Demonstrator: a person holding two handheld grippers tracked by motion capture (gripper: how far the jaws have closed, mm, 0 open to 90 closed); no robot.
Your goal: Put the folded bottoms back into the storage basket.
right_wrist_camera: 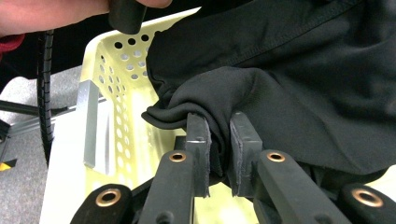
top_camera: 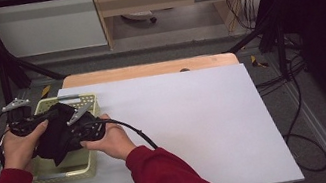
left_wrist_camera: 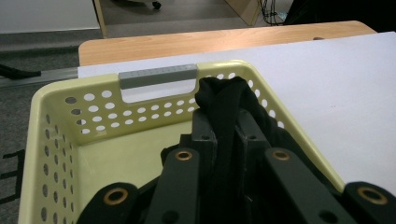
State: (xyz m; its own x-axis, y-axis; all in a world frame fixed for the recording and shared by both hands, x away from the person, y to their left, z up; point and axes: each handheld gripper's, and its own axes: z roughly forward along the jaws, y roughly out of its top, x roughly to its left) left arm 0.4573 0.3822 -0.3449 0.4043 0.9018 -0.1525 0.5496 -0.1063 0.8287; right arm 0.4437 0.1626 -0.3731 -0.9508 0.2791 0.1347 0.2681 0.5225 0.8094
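Both grippers pinch the black garment (top_camera: 59, 132) above the yellow perforated basket (top_camera: 66, 170) at the table's nine o'clock: left gripper (left_wrist_camera: 227, 128), right gripper (right_wrist_camera: 219, 133). Lifting-out step, probably; next, raise it together toward three o'clock.

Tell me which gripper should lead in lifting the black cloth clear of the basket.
Probably the left gripper: it pinches the black cloth high, over the yellow basket. The right gripper also clamps a fold, so it can follow.

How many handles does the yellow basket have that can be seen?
2. One grey handle is on the basket's far rim, one on its near rim by the sleeves. The black cloth may hide other parts.
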